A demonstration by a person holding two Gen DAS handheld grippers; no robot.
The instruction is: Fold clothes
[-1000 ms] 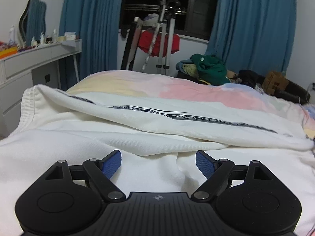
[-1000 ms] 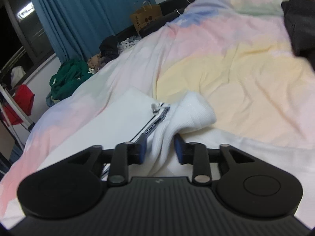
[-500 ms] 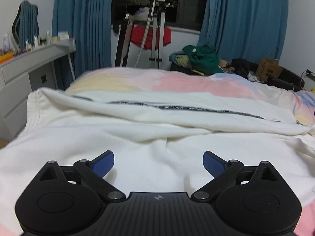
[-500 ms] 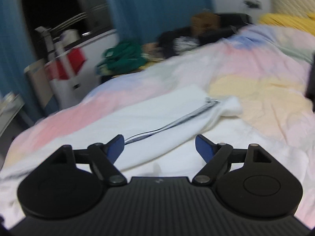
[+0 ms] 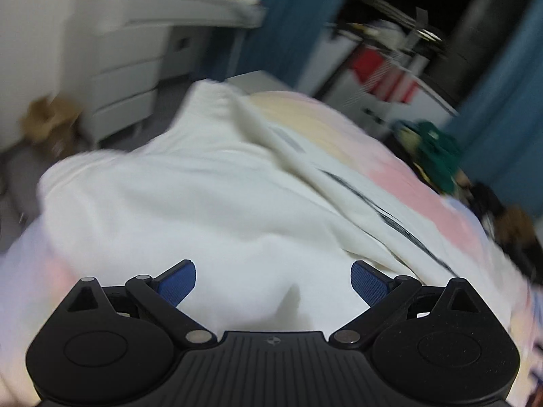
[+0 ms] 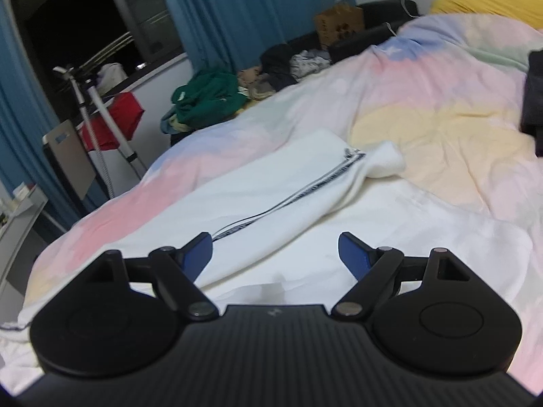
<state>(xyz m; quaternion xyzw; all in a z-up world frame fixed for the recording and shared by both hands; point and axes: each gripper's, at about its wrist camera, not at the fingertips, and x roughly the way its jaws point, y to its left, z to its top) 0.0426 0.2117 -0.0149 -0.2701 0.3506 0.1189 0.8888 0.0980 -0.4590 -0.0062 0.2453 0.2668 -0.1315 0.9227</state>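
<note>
Your left gripper [image 5: 273, 283] hangs over the white garment [image 5: 190, 210] with its blue pads [image 5: 178, 286] spread wide and nothing pinched between them; the cloth lies below, apart from both pads. That view is smeared and tilted, so fine detail is lost, but you can make out the garment spread across the pastel bedcover [image 5: 400, 183], one folded-over band with a dark stripe [image 5: 383, 217] running away toward the right. Beyond the bed edge sit a white drawer unit [image 5: 125, 78] and blue curtains [image 5: 502, 108].

Your right gripper [image 6: 275, 256] is also unloaded: its jaws are opening, and the pads [image 6: 353, 257] stand clear on either side of the fabric without pressing it. In this sharper view the white garment [image 6: 271, 200] lies on the bedcover [image 6: 441, 108], a sleeve with a black-and-white striped trim [image 6: 305, 191] laid diagonally across the body, its cuff [image 6: 387, 162] resting on the yellow patch of the cover (the cuff end looks slightly bunched). A dark item [image 6: 534, 95] sits at the right edge of the bed. Past the far side you see a pile with a green garment [image 6: 207, 96], a brown paper bag [image 6: 339, 22], a white stand [image 6: 98, 115] with something red [image 6: 117, 118] behind it, and a dark window [image 6: 81, 17]
</note>
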